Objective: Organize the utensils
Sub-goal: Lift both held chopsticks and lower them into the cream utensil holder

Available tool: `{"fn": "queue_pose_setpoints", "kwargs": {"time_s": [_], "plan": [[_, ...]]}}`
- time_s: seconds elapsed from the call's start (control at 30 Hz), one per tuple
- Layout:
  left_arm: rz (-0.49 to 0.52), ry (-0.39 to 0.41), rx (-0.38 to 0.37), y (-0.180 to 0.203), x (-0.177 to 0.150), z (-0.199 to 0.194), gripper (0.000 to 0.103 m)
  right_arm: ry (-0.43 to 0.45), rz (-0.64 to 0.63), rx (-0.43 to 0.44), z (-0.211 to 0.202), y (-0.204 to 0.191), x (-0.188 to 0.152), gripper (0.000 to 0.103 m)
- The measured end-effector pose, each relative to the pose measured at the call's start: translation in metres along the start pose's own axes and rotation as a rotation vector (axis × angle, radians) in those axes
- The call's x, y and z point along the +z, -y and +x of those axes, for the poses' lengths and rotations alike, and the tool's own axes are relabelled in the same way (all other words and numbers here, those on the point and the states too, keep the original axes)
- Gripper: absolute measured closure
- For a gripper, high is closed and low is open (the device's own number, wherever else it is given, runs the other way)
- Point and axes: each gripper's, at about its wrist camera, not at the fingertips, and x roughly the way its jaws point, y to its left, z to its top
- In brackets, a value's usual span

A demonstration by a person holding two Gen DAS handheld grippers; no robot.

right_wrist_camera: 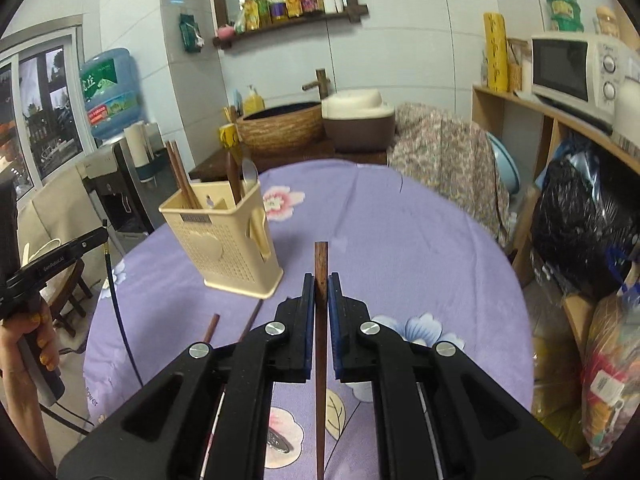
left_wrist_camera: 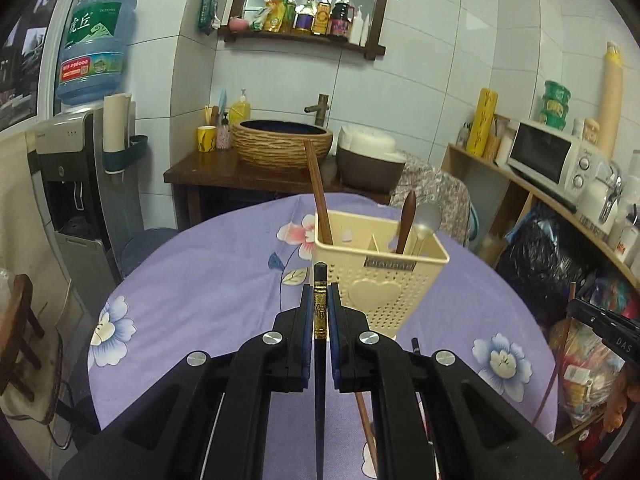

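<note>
While the cream perforated utensil holder (left_wrist_camera: 380,276) stands upright on the purple floral tablecloth (left_wrist_camera: 200,300), its left compartment holds brown wooden chopsticks (left_wrist_camera: 319,196) and its right a dark wooden handle (left_wrist_camera: 406,220) beside a pale spoon (left_wrist_camera: 426,218). The left gripper (left_wrist_camera: 320,304) is clamped on a black chopstick (left_wrist_camera: 320,400) with a gold band, just in front of the holder. The right gripper (right_wrist_camera: 321,296) pinches 1 brown wooden chopstick (right_wrist_camera: 321,340), its lower end cut off. 2 more sticks (right_wrist_camera: 248,320) lie partly hidden behind the right gripper's body.
</note>
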Motion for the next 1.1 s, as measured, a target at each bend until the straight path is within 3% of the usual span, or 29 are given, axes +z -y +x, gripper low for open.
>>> {"fn": "queue_pose_setpoints", "kwargs": {"time_s": [0.77,0.9,1.1], "plan": [[-0.026,0.046,-0.017,-0.012,0.025,-0.009,0.095,0.02,-0.025,0.031,0.001,-0.008,0.036,0.095],[-0.016,0.076,-0.035,-0.009,0.049,-0.018,0.095,0.052,-0.027,0.061,-0.003,-0.014,0.059,0.095],[-0.009,0.125,-0.113,0.003,0.116,-0.043,0.095,0.102,-0.051,0.129,-0.016,-0.041,0.131,0.095]]}}
